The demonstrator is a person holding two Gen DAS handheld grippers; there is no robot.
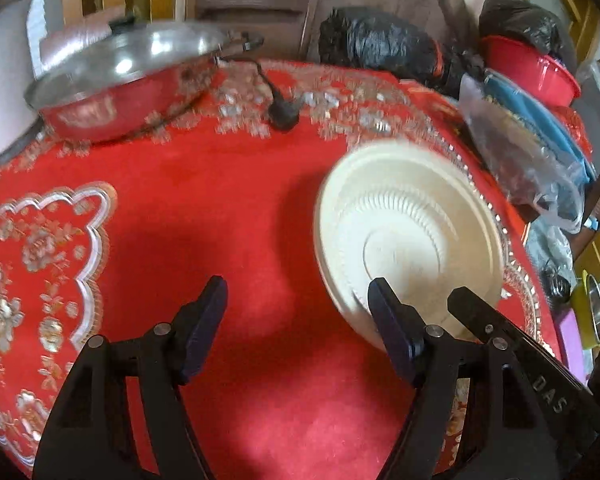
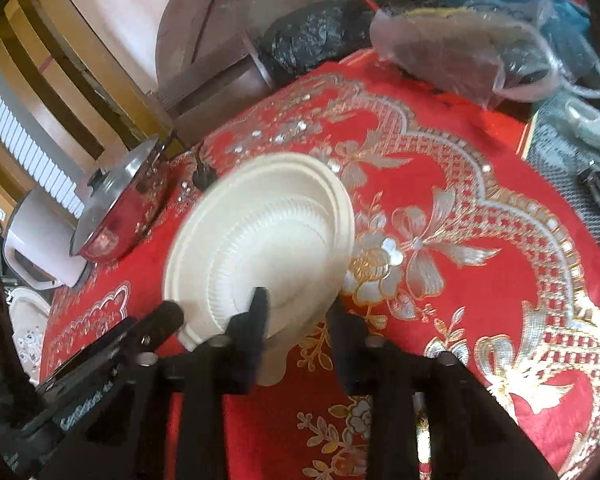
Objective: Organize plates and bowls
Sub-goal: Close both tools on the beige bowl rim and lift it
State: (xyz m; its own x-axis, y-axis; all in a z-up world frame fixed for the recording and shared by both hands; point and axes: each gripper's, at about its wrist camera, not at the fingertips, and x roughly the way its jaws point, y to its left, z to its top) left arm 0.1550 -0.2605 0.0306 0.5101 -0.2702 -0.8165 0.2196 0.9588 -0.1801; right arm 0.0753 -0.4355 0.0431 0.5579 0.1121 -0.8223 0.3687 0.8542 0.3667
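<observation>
A stack of white ribbed plates [image 1: 412, 232] sits tilted on the red embroidered tablecloth [image 1: 220, 200], to the right of centre in the left wrist view. My left gripper [image 1: 296, 308] is open over bare cloth, and its right finger overlaps the stack's near rim. In the right wrist view my right gripper [image 2: 298, 320] is shut on the near rim of the plates [image 2: 268, 232], one finger on the inside and the other outside the rim. One right finger [image 1: 460, 300] shows lying on the plates. A left finger [image 2: 168, 316] shows just left of the stack.
A lidded steel pan [image 1: 120, 76] stands at the far left, with a black plug [image 1: 284, 114] and cord beside it. Black bags [image 1: 380, 40], a red basin [image 1: 540, 68] and a clear plastic bag [image 1: 528, 160] crowd the far right edge. A white pot [image 2: 36, 240] stands beyond the pan.
</observation>
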